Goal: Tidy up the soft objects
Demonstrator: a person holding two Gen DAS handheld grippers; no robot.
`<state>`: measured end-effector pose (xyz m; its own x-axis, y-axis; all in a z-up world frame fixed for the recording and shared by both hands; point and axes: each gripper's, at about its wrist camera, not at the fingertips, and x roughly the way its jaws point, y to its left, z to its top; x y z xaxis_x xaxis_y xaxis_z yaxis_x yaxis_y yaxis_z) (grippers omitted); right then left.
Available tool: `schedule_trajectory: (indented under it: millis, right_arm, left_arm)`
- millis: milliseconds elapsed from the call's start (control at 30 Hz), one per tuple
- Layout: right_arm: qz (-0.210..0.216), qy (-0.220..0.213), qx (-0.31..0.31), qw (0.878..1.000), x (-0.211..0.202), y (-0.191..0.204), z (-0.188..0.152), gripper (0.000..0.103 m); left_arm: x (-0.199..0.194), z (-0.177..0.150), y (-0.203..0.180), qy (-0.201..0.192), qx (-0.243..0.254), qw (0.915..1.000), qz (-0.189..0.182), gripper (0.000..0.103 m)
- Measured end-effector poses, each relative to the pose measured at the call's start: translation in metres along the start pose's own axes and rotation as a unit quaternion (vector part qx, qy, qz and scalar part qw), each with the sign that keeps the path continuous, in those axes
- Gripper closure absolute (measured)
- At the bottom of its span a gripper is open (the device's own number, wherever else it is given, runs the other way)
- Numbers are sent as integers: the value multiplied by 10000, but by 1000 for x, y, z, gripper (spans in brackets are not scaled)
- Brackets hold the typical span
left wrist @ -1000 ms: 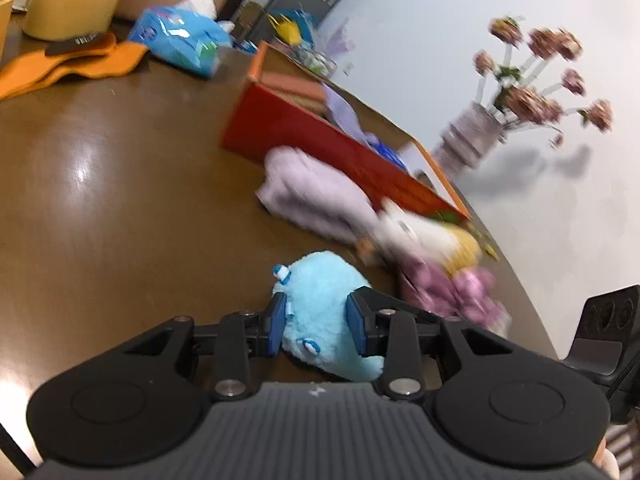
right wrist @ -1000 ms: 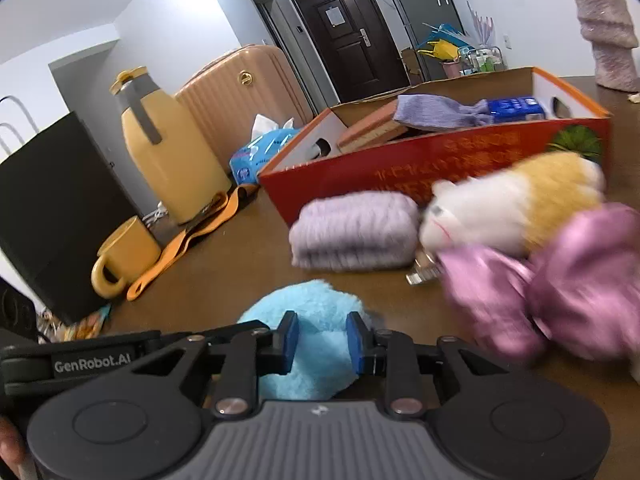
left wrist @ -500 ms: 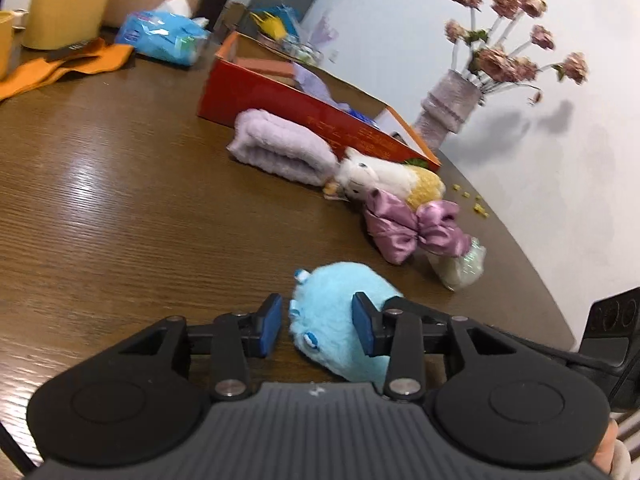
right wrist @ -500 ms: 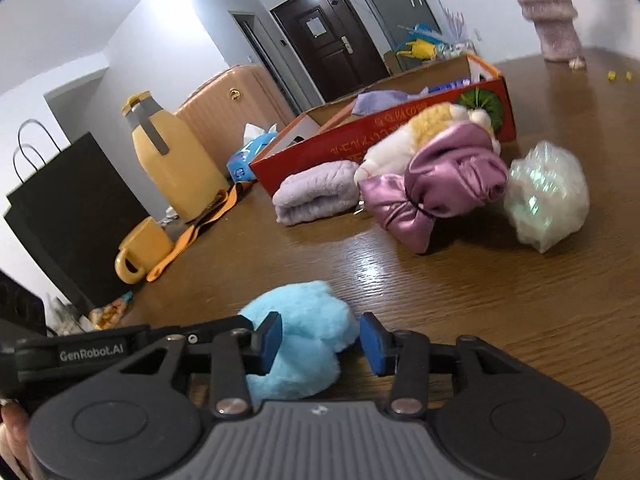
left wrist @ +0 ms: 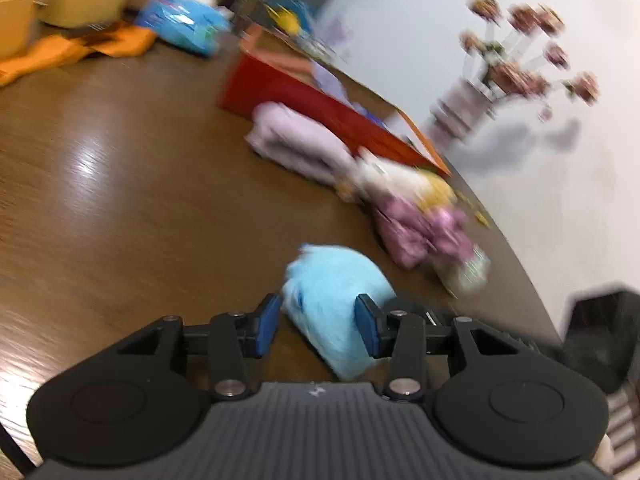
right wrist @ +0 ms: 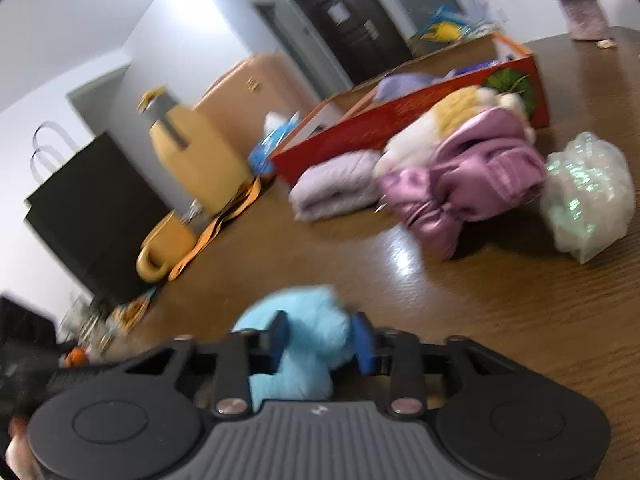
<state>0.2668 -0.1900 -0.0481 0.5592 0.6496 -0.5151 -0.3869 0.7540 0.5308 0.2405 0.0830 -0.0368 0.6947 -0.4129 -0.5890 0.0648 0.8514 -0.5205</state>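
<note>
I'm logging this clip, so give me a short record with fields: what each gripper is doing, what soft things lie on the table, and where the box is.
left gripper: open, fingers either side of the blue plush
right gripper: open, straddling the same plush
soft items on table: folded lilac towel, white-and-yellow plush, pink satin bow, clear mesh pouf
red box: behind them, open-topped
image: motion-blurred

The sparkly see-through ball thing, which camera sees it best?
The right wrist view: the sparkly mesh ball sits whole and unhidden beside the purple bow. In the left wrist view it is small, blurred and partly behind that bow.
</note>
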Motion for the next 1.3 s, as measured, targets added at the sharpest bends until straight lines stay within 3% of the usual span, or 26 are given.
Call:
schedule_trajectory:
  millis: [33, 133, 267, 333, 400, 467, 567, 833, 933, 1067, 1133, 1300]
  right_arm:
    - [-1, 0, -95, 10000, -2, 4, -1, 74]
    - [-67, -159, -244, 9996, -6, 12, 1, 73]
    - [-86, -119, 25, 9999, 5, 7, 4, 69]
    - [-73, -96, 214, 9997, 10, 4, 1, 64]
    - [-1, -146, 558, 9983, 11, -3, -1, 59]
    - [98, -178, 776, 9968, 12, -7, -4, 62]
    - [78, -202, 834, 9963, 14, -7, -7, 69]
    - [25, -345, 571, 9978, 5, 4, 6, 73]
    - [13, -686, 248, 9973, -2, 13, 38, 73]
    - [-57, -981, 2, 9952, 9, 15, 108, 73]
    - [-77, -961, 84, 9953, 31, 7, 155, 73]
    - [-453, -340, 492, 9972, 119, -23, 247, 73]
  left_arm:
    - [-3, 3, 4, -71, -52, 9999, 65, 60]
    - [-11, 7, 11, -138, -94, 9998, -88, 43]
    - [-8, 8, 5, -193, 2, 9996, -187, 42]
    - [0, 9, 5, -213, 39, 9997, -76, 44]
    - [6, 10, 8, -105, -9, 9999, -107, 63]
    - [10, 8, 10, 25, -3, 9997, -262, 72]
    - [13, 6, 6, 52, 56, 9996, -276, 73]
    - [6, 12, -2, -137, 169, 9990, -390, 73]
    - [5, 42, -15, -390, 453, 9965, -582, 73]
    - [29, 112, -30, -641, 927, 9908, -754, 73]
    - [52, 152, -33, -575, 1009, 9912, -629, 74]
    - [135, 228, -29, -33, 1312, 9913, 83, 74]
